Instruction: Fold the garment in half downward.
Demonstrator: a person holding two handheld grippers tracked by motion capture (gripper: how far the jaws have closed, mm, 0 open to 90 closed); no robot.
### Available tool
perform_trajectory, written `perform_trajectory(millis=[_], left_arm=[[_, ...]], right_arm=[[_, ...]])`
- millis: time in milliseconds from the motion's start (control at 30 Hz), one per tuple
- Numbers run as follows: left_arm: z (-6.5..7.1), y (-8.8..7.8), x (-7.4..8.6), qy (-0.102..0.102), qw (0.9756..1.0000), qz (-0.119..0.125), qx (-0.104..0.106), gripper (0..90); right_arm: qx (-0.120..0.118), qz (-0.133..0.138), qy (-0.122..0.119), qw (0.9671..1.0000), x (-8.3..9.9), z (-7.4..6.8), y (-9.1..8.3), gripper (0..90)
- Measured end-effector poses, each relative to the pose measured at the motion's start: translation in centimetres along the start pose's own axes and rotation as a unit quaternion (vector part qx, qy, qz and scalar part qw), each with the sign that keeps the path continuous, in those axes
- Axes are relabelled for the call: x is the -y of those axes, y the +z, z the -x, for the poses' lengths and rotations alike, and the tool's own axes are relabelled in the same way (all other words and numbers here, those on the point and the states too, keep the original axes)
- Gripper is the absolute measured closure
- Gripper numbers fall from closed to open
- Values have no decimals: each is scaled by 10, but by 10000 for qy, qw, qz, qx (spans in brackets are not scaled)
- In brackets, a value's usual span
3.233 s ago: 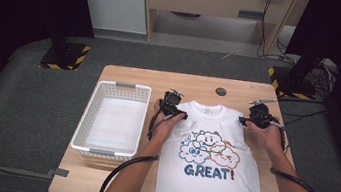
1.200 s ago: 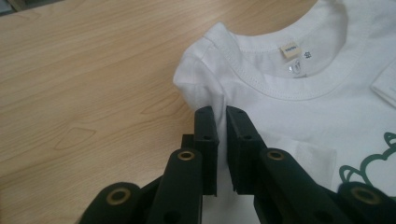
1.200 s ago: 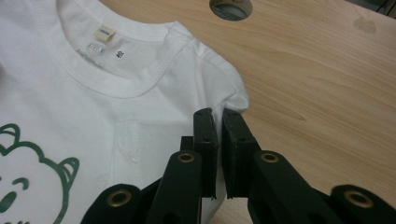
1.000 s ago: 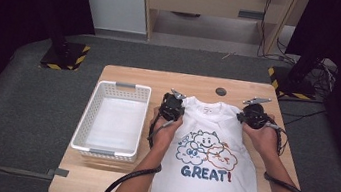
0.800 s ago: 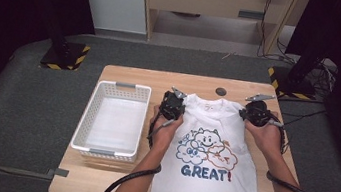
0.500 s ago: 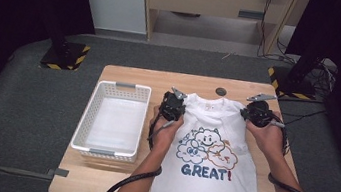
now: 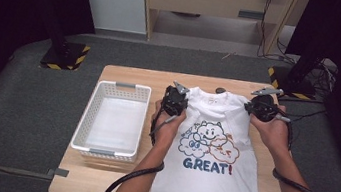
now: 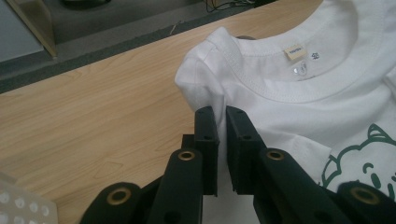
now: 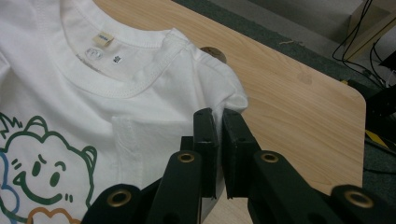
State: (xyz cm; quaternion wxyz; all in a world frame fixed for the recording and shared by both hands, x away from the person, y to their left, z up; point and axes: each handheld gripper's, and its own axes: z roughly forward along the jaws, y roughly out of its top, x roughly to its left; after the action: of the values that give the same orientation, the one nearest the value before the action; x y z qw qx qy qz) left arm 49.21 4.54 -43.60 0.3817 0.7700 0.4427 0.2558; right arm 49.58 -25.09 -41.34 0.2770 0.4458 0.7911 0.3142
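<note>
Your left hand-held gripper (image 7: 177, 97) is clamped on the white T-shirt (image 7: 213, 157) at one shoulder, and in the left gripper view a fold of that shoulder fabric is pinched between its two black jaws, just beside the collar (image 8: 299, 79). Your right hand-held gripper (image 7: 259, 107) is clamped on the other shoulder the same way; in the right gripper view the cloth bunches up into its jaws next to the neck label (image 9: 102, 39). The T-shirt lies face up on the wooden surface (image 7: 125, 77), collar toward the far edge, its cartoon print and the word "GREAT!" showing, hem at the near edge. A white basket (image 7: 90, 115) sits on the surface to the left, apart from the shirt. A small dark round thing (image 7: 220, 90) lies just beyond the collar.
</note>
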Motion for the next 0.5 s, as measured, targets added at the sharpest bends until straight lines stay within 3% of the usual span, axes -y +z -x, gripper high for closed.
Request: perform_trajectory(millis=[300,500], left_arm=[[-1,-9,-17,71,9999,140,-20,841],[-6,-11,-15,96,9998,148,-46,841]], right_arm=[[89,54,62,9999,-9,9,-7,857],[106,73,16,9999,-13,8,-9,856]])
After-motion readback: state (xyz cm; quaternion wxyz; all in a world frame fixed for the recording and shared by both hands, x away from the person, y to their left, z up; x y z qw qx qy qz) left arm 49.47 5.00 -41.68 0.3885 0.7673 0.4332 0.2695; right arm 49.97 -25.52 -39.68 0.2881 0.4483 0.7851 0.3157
